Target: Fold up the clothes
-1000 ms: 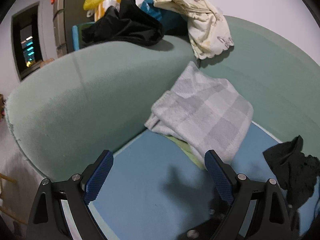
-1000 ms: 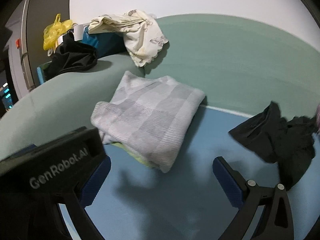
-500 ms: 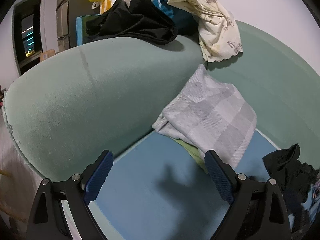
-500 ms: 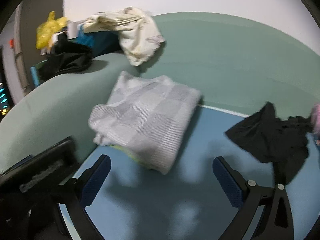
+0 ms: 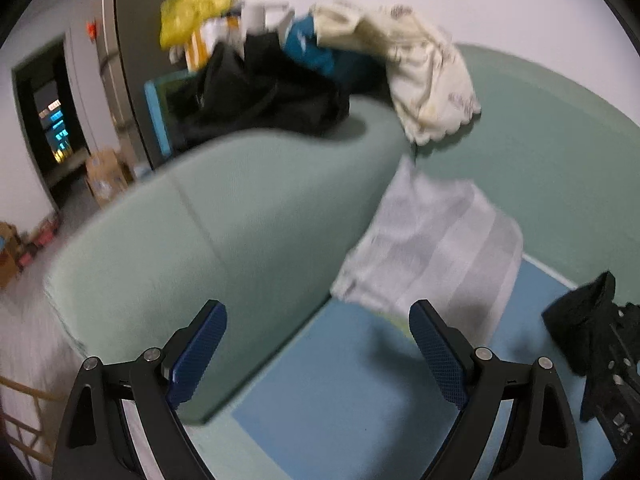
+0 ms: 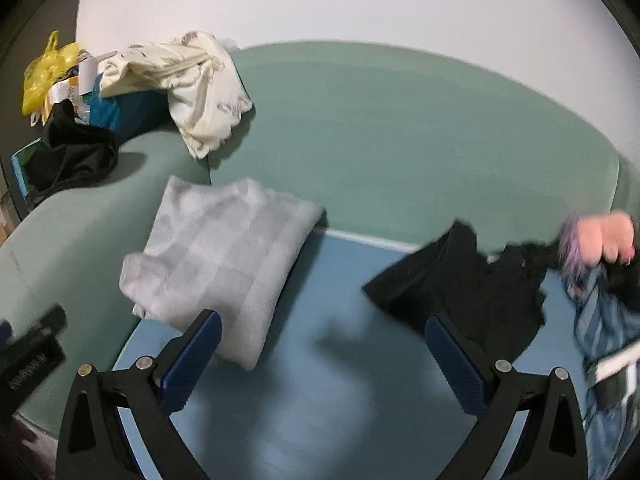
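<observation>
Grey checked garment (image 6: 224, 268), folded into a thick rectangle, lying on the blue seat cushion (image 6: 328, 380) in the sofa corner, one edge leaning against the green armrest (image 5: 224, 240); a sliver of yellow-green cloth (image 5: 394, 320) peeking from beneath in the left wrist view. Crumpled black garment (image 6: 460, 292) well apart to the right on the same cushion, beside a blue striped cloth (image 6: 608, 320) and something pink and purple (image 6: 596, 240), too blurred to identify. Cream garment (image 6: 200, 80) draped over the backrest corner, next to a black heap (image 5: 264, 100) and a yellow bag (image 5: 192, 12).

Left gripper (image 5: 316, 354) above the cushion edge, fingers spread wide, holding nothing. Right gripper (image 6: 320, 364) likewise wide and empty, over bare cushion between the two garments.

Compared with half a second ago: both views more blurred, right camera swung rightward, bringing more of the black garment and the striped cloth into view; folded garment unmoved.
</observation>
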Demonstrator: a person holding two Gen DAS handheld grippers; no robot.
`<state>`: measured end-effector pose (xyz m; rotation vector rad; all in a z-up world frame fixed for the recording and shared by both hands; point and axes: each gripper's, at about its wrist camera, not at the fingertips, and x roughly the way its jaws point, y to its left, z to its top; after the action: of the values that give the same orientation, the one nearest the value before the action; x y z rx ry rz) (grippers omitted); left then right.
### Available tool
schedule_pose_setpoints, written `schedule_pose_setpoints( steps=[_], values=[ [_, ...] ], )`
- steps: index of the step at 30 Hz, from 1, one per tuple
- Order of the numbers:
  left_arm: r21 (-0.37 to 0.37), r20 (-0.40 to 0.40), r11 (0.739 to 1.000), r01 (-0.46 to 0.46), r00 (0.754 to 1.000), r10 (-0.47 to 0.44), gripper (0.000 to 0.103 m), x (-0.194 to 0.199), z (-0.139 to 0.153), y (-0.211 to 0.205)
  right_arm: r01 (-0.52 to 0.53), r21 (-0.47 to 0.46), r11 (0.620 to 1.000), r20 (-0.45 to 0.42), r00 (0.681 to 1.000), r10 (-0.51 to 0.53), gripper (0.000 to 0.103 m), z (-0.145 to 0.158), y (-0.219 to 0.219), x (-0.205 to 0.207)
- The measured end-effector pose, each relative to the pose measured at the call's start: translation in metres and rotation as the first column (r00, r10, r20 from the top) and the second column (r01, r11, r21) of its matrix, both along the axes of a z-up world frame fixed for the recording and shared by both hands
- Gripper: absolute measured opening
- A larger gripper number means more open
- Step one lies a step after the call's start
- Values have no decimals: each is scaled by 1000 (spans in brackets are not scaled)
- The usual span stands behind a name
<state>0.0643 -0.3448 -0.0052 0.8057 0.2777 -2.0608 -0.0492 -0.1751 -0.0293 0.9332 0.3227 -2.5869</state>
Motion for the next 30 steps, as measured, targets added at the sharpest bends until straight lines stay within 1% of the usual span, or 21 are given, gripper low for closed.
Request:
schedule_pose_setpoints(
  steps=[2,4,5,6,7,8,9,10,11,12,15,18,20,24,28,30],
  values=[
    [-48,-5,999,-4,1000,4,93,-9,13,9,7,-1,1000,-13,1000,-7,103,11,2,-4],
    [-33,-28,999,21,999,-22,93,-13,10,12,15,-2,1000,-27,1000,-15,103,22,4,-9],
    [-22,-54,998,61,997,-62,93,-16,-1,16,10,-7,1000,-30,999,-11,103,24,5,-11],
    [-5,-66,995,103,992,-103,93,-20,-10,17,-20,-28,999,-20,1000,20,103,18,7,-11],
    [48,-75,986,157,985,-154,93,-26,-22,15,-64,-60,996,5,998,65,103,8,8,-11],
    [81,-65,987,138,989,-133,92,-31,-30,12,-108,-100,989,46,992,113,101,-3,7,-16],
    [113,-54,987,117,992,-112,92,-35,-37,8,-130,-125,984,82,987,141,103,-13,5,-21],
    [144,-43,985,98,995,-93,92,-39,-44,5,-100,-109,989,107,988,112,103,-20,2,-28],
    [129,-43,986,107,994,-102,92,-41,-46,7,-71,-92,993,132,988,83,103,-28,-1,-34],
    [130,-48,985,109,993,-104,92,-40,-46,6,-49,-72,996,148,987,59,103,-34,-4,-39],
    [144,-54,983,109,993,-102,92,-39,-50,7,-60,-33,998,152,986,64,103,-42,-11,-39],
    [107,-12,990,91,996,-90,92,-41,-55,9,-65,-2,998,152,986,65,103,-48,-17,-38],
    [114,-14,989,94,996,-93,92,-40,-57,8,-63,10,998,146,987,60,103,-49,-19,-36],
    [137,-21,987,89,996,-87,92,-38,-61,5,-59,-1,998,147,987,59,103,-49,-17,-34],
    [166,-25,982,95,995,-92,92,-44,-69,7,-51,-33,998,151,987,56,103,-49,-13,-37],
    [160,-43,981,109,994,-104,93,-46,-69,11,-39,-45,998,149,988,45,103,-48,-10,-39]
  ],
)
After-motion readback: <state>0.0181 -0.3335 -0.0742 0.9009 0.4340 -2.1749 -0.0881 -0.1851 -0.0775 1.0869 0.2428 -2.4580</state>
